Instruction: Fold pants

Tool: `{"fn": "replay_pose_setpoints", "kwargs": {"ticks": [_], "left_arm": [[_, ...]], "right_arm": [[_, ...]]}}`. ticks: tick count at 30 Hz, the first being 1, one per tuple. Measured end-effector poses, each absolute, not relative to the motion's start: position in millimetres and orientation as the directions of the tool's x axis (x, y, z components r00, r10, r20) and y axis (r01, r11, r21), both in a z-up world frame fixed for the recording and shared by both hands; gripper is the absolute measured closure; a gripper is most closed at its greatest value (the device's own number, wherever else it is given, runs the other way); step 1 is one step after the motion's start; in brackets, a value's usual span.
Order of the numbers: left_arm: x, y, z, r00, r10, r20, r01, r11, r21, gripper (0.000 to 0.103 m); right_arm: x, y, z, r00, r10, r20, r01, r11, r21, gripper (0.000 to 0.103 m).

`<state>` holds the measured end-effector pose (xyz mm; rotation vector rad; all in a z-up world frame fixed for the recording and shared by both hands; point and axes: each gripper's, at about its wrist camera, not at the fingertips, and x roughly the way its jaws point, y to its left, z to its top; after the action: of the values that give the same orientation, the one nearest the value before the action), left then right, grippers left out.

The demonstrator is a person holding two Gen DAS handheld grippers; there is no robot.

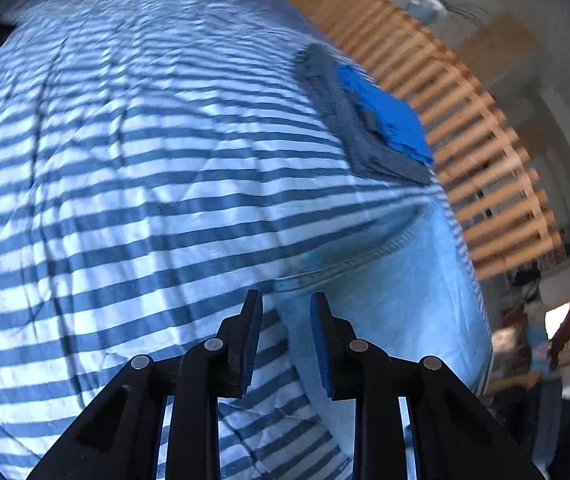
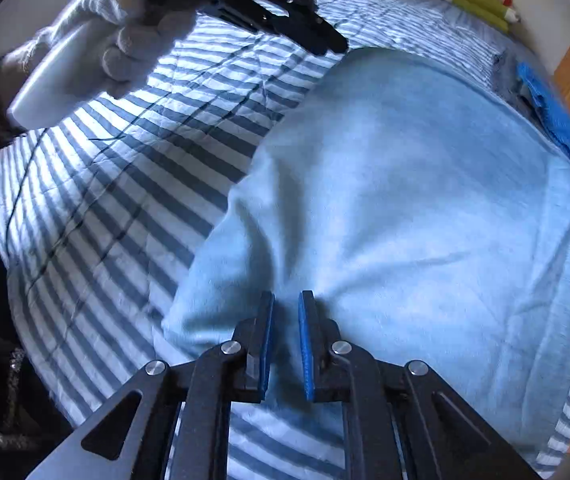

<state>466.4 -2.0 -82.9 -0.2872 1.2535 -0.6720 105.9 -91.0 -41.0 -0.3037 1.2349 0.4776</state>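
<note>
Pants [image 2: 405, 200], folded pale denim on the striped bedspread [image 2: 133, 184], lie directly under the right gripper [image 2: 286, 340], its jaws narrowly parted and empty; the left gripper [image 1: 286, 344], slightly spread and empty, hovers at their far edge.

A bedroom: striped bedcover [image 1: 125, 160], wooden slatted bedframe [image 1: 465, 120] (home clutter beyond).

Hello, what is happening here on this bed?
A person is folding light blue pants on a bed with a striped cover. They hold one hand-held gripper in each hand. The right hand-held gripper is over the pants, its jaws a little apart and gripping nothing. The left hand-held gripper, held in a white-gloved hand, stands open at the pants' edge, holding nothing. Some already folded clothes lie beside a wooden slatted frame.
</note>
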Motion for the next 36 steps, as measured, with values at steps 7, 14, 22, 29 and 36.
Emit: {"fn": "replay_pose_setpoints", "kwargs": {"ticks": [7,14,22,29,36], "left_arm": [[469,8,-102,0.115,-0.628,-0.77,0.275,0.765,-0.582,0.076],[483,-16,-119,0.07,-0.647,-0.759,0.247,0.748,-0.616,0.078],[477,-5,-92,0.145,-0.586,-0.797,0.262,0.799,-0.54,0.076],[410,35,-20,0.149,-0.451,-0.88,0.315,0.865,-0.39,0.073],[342,-8,15,0.189,-0.507,-0.841,0.405,0.821,-0.404,0.064]], "right_arm": [[113,-79,-7,0.273,0.307,-0.912,-0.458,0.875,0.157,0.092],[100,-67,-41,0.176,0.274,-0.946,-0.481,0.862,0.16,0.091],[72,-57,-25,0.124,0.33,-0.936,-0.528,0.82,0.22,0.091],[86,-125,42,0.443,0.314,-0.839,-0.346,0.924,0.164,0.067],[125,-232,67,0.621,0.037,-0.783,-0.033,0.999,0.021,0.064]]}}
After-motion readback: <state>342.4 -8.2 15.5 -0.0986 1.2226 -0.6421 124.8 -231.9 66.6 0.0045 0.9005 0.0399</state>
